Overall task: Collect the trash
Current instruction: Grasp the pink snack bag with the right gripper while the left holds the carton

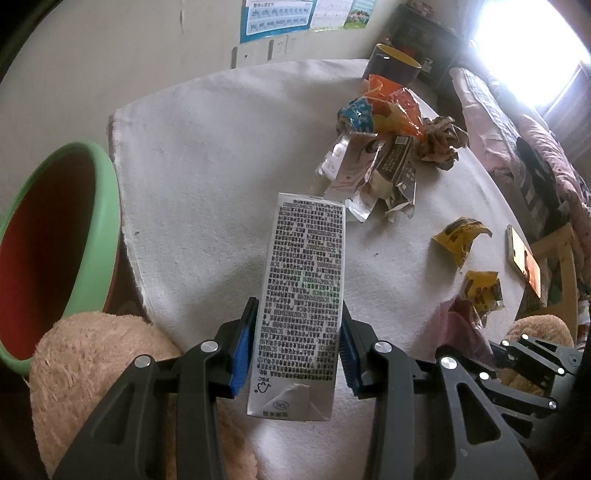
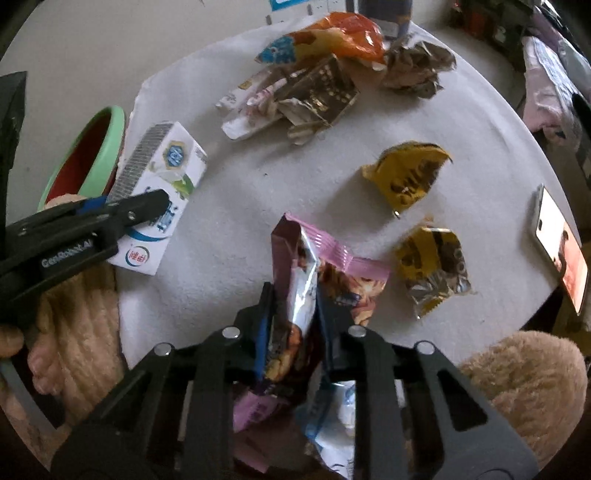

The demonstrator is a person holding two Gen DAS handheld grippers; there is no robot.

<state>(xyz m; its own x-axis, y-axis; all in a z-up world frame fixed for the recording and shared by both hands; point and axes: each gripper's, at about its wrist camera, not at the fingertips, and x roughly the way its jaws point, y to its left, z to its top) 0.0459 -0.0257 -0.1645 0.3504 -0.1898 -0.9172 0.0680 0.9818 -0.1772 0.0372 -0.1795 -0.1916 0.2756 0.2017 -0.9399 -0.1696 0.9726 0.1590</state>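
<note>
Trash pickup, mid-grab: left hand-held gripper [image 1: 297, 347] clamps a milk carton [image 1: 303, 295] betw. its blue pads [image 1: 242, 350], printed side panel up, carton lifted over the near-left part of the white-clothed surface [image 1: 207, 166]. Right wrist view shows the same carton's blue-and-white face [image 2: 162, 184], w/ the left hand-held gripper across it.

Right hand-held gripper [image 2: 293, 332] is closed on a pink snack wrapper [image 2: 314, 266], jaws narrow, wrapper standing up out of them, its foil inside showing. A blue-and-white wrapper [image 2: 336, 417] sits low in the same view, under the jaws; whether it's gripped can't be told.

Fuzzy tan sleeves [image 2: 524, 384] frame both views at the near edge.

Just beyond, on the right of the surface: two yellow wrappers, one crumpled w/ foil showing [image 2: 432, 269], one farther back [image 2: 410, 173], near each other but apart. A phone [image 2: 561, 251], screen lit, lies at the right edge.

Left of the surface, a green-rimmed bin w/ red interior [image 1: 55, 236] stands beside the cloth's edge.

Farther back, a heap: pale torn wrappers [image 2: 251, 107], dark gold-print pack [image 2: 321, 92], orange chip bag [image 2: 332, 40] and crumpled brown paper [image 2: 417, 66], all touching. Behind it, a dark cup w/ yellow inside [image 1: 395, 66]. Wall w/ a blue poster [image 1: 277, 18] at rear; bright window [image 1: 532, 48] far right.
</note>
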